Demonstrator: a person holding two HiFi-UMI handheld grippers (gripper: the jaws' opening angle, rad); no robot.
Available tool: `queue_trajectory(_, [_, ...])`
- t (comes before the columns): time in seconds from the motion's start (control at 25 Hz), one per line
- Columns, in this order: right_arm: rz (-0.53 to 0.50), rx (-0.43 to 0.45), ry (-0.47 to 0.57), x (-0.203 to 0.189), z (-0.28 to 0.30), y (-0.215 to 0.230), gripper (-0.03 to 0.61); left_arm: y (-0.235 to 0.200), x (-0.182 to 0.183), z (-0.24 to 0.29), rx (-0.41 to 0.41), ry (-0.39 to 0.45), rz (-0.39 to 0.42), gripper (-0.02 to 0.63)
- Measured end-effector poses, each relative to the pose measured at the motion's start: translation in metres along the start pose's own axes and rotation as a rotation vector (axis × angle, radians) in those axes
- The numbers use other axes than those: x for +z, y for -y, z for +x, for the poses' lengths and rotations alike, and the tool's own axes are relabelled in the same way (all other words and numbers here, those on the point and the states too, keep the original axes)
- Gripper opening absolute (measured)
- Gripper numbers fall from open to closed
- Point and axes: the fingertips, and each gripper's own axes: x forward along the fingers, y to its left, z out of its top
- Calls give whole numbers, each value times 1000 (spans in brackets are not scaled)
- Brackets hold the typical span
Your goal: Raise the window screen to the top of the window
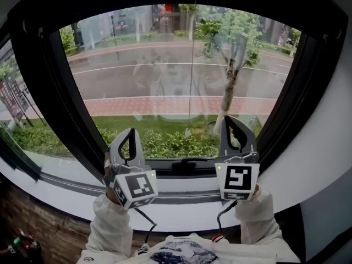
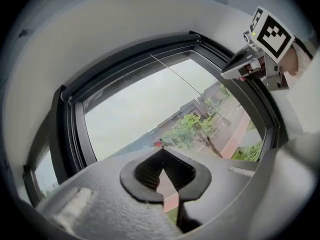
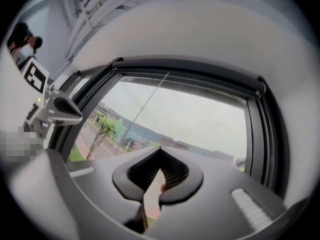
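Both tools are up in front of the lower edge of the window, left tool point(image 1: 131, 131) and right tool point(image 1: 228, 118) side by side but well apart. The left tool's jaws are closed tip to tip w/ nothing in them. Its own view shows the ribbed black pads point(image 2: 145, 171) meeting at a point and leaving a teardrop-shaped hollow below. The right tool point(image 3: 160, 150) is the same: tips together, empty, ribbed rubber lining.

Each tool has a grey matte plastic body and a white cube w/ black square markers at the back, left cube point(image 1: 135, 187) and right cube point(image 1: 237, 179). My white fabric sleeves point(image 1: 110, 230) show under them.

The window screen point(image 1: 188, 165) is low. Its dark bottom rail, w/ a moulded centre grip, lies right at the white sill point(image 1: 181, 207), between the two tools. Neither tool touches it. I can't tell the mesh itself apart from the glass.

The window frame point(image 1: 60, 109) is black, smooth and square-edged. A thin cord point(image 1: 191, 65) runs straight down the middle of the pane. Outside there's a tree point(image 1: 231, 87) w/ a rough trunk.
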Motion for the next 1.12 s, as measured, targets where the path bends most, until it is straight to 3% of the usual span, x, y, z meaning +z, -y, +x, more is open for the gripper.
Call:
queue_trajectory(0.2, [264, 89, -100, -44, -27, -34, 5, 29, -32, -26, -85, -30, -205, 5])
queue_trajectory(0.32, [337, 84, -106, -63, -44, -57, 5, 49, -50, -40, -142, -27, -313, 5])
queue_trajectory(0.44, [371, 99, -142, -90, -57, -101, 5, 67, -92, -56, -199, -45, -395, 5])
queue_trajectory(0.64, [396, 100, -220, -126, -96, -122, 5, 105, -132, -90, -235, -118, -374, 5])
queue_trajectory(0.96, [426, 117, -226, -124, -202, -92, 5, 141, -92, -189, -196, -126, -344, 5])
queue_trajectory(1.12, [442, 174, -246, -137, -273, -91, 5, 169, -81, -257, -151, -149, -303, 5])
